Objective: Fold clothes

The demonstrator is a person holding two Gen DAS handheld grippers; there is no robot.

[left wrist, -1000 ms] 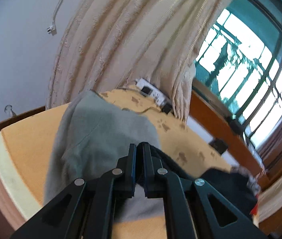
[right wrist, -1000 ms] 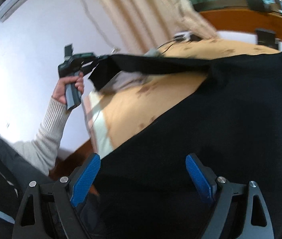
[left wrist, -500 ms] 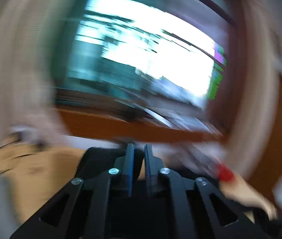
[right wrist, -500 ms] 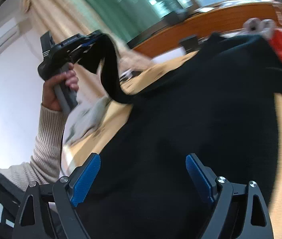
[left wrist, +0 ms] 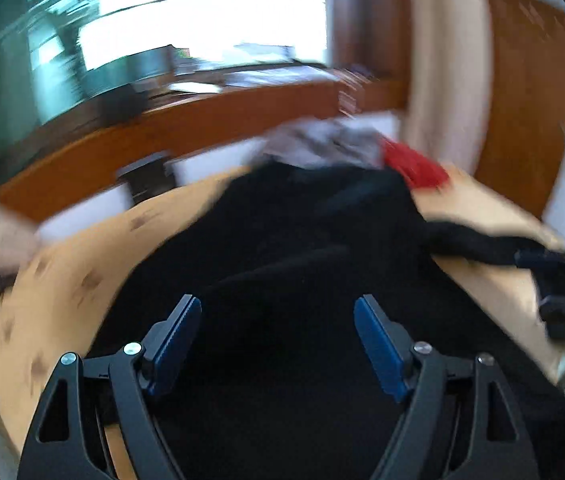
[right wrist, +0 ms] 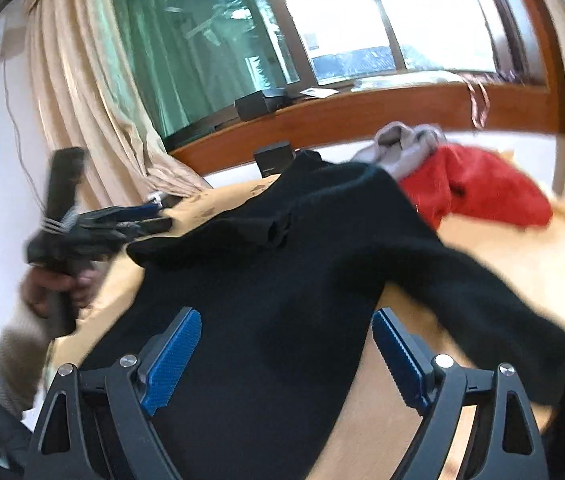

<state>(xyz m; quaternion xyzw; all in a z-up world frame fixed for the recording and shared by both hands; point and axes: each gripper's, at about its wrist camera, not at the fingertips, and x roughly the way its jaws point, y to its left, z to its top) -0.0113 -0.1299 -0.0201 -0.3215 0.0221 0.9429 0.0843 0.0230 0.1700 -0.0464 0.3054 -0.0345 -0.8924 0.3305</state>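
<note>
A black long-sleeved garment (right wrist: pixel 282 264) lies spread on the bed's orange sheet (right wrist: pixel 494 248), one sleeve trailing to the right. My left gripper (left wrist: pixel 278 344) hovers over the black garment (left wrist: pixel 302 264), its jaws opening with nothing pressed between the blue pads. In the right wrist view the left gripper (right wrist: pixel 160 216) sits just above a folded-in sleeve end, apart from it, held by a hand (right wrist: pixel 54 284). My right gripper (right wrist: pixel 284 360) stands open above the garment's lower part, empty. The left wrist view is blurred.
A red garment (right wrist: pixel 478 192) and a grey one (right wrist: pixel 402 148) are heaped at the bed's far right. Behind the bed run a wooden ledge (right wrist: pixel 362 116) and a window. A beige curtain (right wrist: pixel 82 100) hangs at the left, and black boxes (right wrist: pixel 260 104) rest on the ledge.
The left gripper swung across the bed with the black sleeve pinched in it, then spread its jaws and let the sleeve go. The right gripper turned toward the window, staying open.
</note>
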